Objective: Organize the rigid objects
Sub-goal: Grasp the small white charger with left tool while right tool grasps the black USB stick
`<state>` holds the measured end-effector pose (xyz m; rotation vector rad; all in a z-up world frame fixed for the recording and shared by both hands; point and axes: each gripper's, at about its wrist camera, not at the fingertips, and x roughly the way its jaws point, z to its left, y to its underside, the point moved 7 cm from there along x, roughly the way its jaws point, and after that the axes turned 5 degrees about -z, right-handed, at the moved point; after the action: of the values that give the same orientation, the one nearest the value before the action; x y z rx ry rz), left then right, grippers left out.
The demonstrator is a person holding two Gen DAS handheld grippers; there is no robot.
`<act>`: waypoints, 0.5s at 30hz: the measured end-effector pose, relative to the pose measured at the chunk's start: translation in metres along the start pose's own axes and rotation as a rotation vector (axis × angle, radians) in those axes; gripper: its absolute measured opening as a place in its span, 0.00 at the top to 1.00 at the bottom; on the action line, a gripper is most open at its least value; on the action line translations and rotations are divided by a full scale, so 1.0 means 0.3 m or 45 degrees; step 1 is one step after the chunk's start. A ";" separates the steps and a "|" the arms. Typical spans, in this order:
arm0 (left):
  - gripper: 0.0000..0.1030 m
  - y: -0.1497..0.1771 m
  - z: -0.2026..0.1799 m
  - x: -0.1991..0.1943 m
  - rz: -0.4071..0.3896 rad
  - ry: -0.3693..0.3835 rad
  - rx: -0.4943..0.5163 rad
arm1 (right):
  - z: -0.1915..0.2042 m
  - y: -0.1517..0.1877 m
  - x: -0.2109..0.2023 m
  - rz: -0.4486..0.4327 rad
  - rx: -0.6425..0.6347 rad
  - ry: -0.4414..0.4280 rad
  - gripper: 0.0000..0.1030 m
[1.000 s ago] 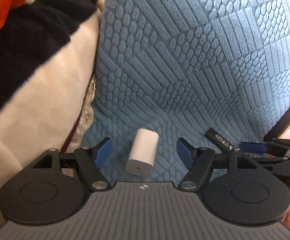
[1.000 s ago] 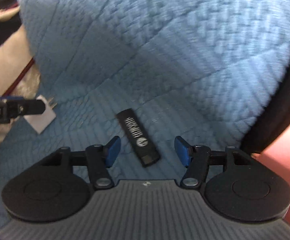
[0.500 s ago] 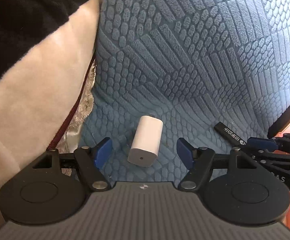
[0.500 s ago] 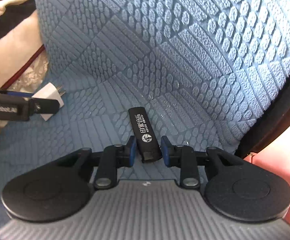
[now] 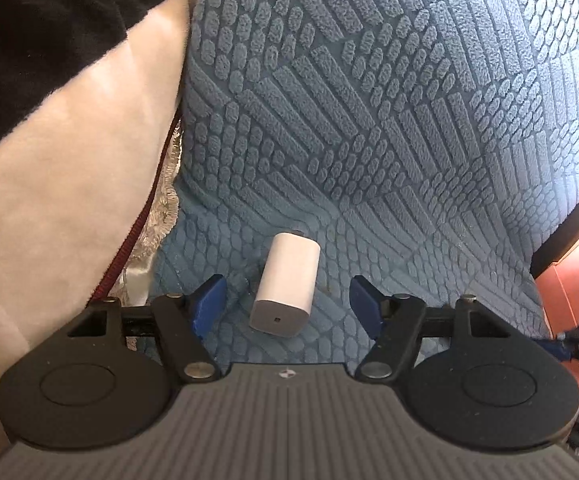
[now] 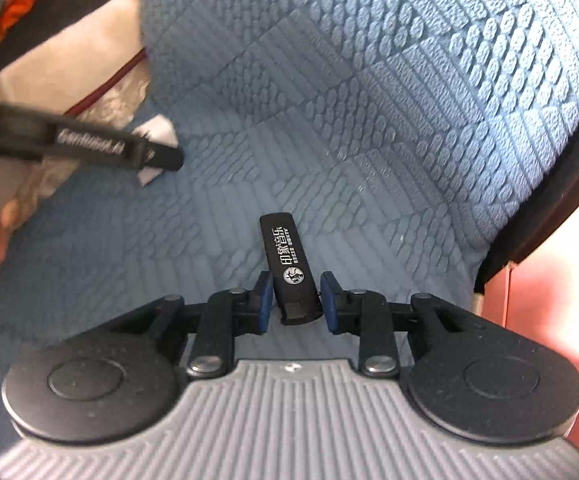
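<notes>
On the blue cushion [image 5: 369, 140], white charger [image 5: 285, 284] between closing left gripper [image 5: 285, 304], untouched, right gripper [image 6: 295, 300] clamping black stick [image 6: 289, 264].

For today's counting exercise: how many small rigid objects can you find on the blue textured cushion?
2. The white charger lies between the open left gripper, whose jaws are closing. The black USB stick is clamped in the right gripper. Others may lie outside the views.

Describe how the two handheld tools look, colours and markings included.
Both match: the left tool and right tool have black linkage arms with silver pivot screws, blue pads, round black discs and a ribbed grey body. The left tool's finger carries white lettering, too blurred to read.
</notes>
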<state>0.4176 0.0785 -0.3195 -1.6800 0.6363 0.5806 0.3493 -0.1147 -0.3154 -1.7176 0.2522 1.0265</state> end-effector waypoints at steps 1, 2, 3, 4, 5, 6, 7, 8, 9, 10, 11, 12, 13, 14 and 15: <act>0.31 -0.001 0.002 0.002 0.000 0.000 -0.005 | 0.009 0.006 -0.004 0.006 -0.004 -0.004 0.72; 0.32 -0.002 0.005 0.002 0.000 0.003 -0.012 | 0.016 0.010 -0.005 0.013 -0.003 -0.009 0.72; 0.34 -0.003 0.008 0.002 0.002 0.004 -0.021 | 0.025 0.015 -0.005 0.020 -0.004 -0.015 0.72; 0.36 -0.003 0.010 0.002 0.008 0.009 -0.030 | 0.034 0.019 0.000 0.026 -0.009 -0.017 0.72; 0.39 -0.003 0.009 0.002 0.016 0.019 -0.037 | 0.043 0.021 0.006 0.028 -0.017 -0.015 0.72; 0.40 -0.002 0.008 0.002 0.019 0.028 -0.041 | 0.050 0.024 0.015 0.029 -0.024 -0.012 0.72; 0.41 -0.001 0.009 0.004 0.021 0.027 -0.040 | 0.054 0.026 0.024 0.034 -0.028 -0.011 0.72; 0.43 0.001 0.008 0.004 0.024 0.022 -0.039 | 0.054 0.025 0.028 0.029 -0.024 -0.012 0.71; 0.44 0.001 0.008 0.005 0.025 0.020 -0.040 | 0.051 0.022 0.032 0.025 -0.012 -0.015 0.71; 0.44 0.000 0.009 0.006 0.024 0.022 -0.043 | 0.046 0.018 0.035 0.019 0.005 -0.022 0.71; 0.44 -0.002 0.010 0.006 0.023 0.023 -0.048 | 0.042 0.015 0.039 0.016 0.022 -0.027 0.71; 0.44 -0.003 0.011 0.008 0.021 0.023 -0.053 | 0.038 0.012 0.046 0.016 0.035 -0.025 0.71; 0.44 -0.004 0.013 0.008 0.021 0.023 -0.056 | 0.032 0.007 0.049 0.013 0.042 -0.022 0.70; 0.44 -0.005 0.014 0.009 0.021 0.022 -0.059 | 0.030 0.004 0.054 0.013 0.041 -0.020 0.70; 0.44 -0.003 0.017 0.007 0.020 0.023 -0.061 | 0.032 0.001 0.058 0.009 0.033 -0.019 0.70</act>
<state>0.4196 0.0834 -0.3212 -1.7283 0.6541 0.5965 0.3546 -0.1011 -0.3290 -1.6862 0.2608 1.0364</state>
